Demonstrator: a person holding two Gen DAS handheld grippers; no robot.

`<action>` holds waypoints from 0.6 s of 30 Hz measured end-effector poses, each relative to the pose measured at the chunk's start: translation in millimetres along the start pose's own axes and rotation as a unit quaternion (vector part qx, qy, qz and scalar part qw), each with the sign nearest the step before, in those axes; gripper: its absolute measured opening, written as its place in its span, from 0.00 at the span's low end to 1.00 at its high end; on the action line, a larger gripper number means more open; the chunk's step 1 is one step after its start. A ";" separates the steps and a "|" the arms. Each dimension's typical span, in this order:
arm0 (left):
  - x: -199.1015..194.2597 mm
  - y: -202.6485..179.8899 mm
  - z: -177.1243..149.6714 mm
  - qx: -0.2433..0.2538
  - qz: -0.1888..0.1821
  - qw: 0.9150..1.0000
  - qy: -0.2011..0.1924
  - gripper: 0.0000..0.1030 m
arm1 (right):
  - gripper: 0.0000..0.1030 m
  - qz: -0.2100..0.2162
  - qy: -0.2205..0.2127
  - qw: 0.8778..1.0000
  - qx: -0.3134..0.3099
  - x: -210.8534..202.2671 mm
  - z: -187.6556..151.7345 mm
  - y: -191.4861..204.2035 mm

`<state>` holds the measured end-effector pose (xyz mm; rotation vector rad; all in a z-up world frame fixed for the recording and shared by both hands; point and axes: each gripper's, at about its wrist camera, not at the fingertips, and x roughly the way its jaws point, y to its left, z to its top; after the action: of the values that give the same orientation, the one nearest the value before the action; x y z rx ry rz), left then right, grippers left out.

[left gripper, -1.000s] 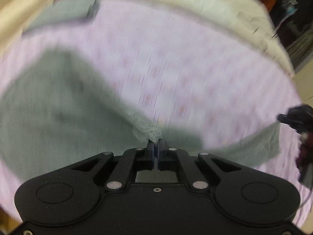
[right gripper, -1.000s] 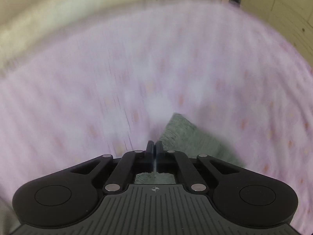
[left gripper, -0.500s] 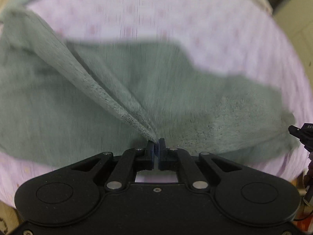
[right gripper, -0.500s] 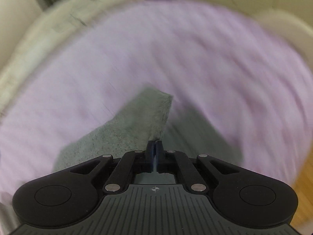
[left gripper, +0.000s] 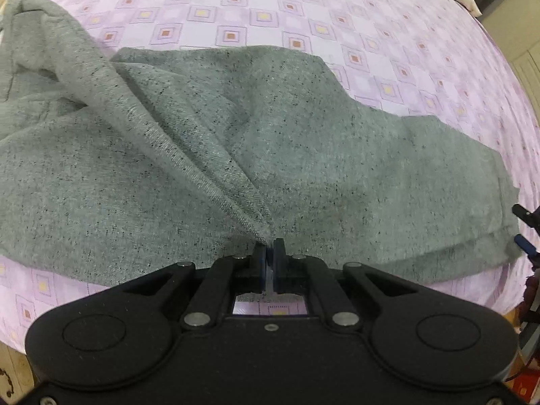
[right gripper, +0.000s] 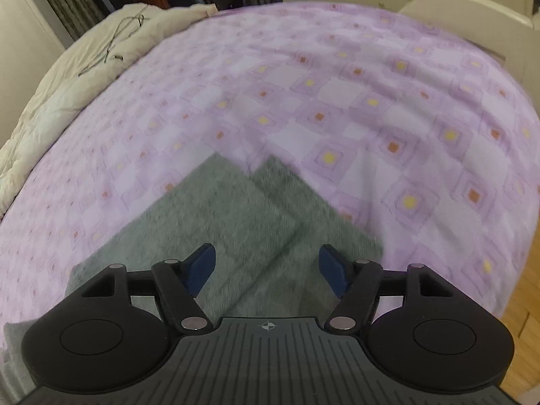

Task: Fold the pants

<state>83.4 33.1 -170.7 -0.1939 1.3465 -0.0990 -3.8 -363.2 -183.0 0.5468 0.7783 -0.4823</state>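
Two grippers are in my views, both over the pants (left gripper: 270, 155), which lie spread across the bedsheet (left gripper: 371, 44), grey on a purple check. My left gripper (left gripper: 269, 251) is clenched on a pinch of the fabric, and a raised ridge of cloth runs from its pads up toward the far left. My right gripper (right gripper: 266, 266) is released, its jaws opening with nothing between the blue pads (right gripper: 202, 265); it hangs above the pants (right gripper: 243, 222), where two layered hem corners lie flat and slightly offset on the bedsheet (right gripper: 337, 84). In the left view the right gripper's tip (left gripper: 523, 216) shows just beside the pants' right edge. One cream quilt (right gripper: 67, 77) lies bunched along the far left of the bed.
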 end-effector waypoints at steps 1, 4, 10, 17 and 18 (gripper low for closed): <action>-0.5 -0.7 -1.1 -0.007 0.004 1.000 -0.001 0.04 | 0.64 0.006 0.001 1.000 -0.004 2.9 2.6 0.4; -0.8 -4.8 -5.1 -0.015 0.015 1.000 -0.006 0.04 | 0.64 0.016 0.026 0.999 -0.014 17.8 7.7 -2.7; -7.8 -5.4 11.4 -0.043 0.021 0.999 -0.026 0.03 | 0.09 0.044 0.051 0.997 0.028 27.5 30.4 -3.0; -88.9 -28.8 17.4 0.017 0.043 0.982 -0.180 0.03 | 0.08 0.142 -0.086 0.979 -0.118 -84.8 67.0 47.6; -92.7 -29.1 11.7 0.019 0.043 0.982 -0.184 0.03 | 0.08 0.135 -0.098 0.978 -0.121 -96.6 64.5 42.3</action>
<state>75.5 22.5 -73.8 -0.1152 0.9818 -0.0145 -5.2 -351.5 -59.9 0.3633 0.5522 -0.1814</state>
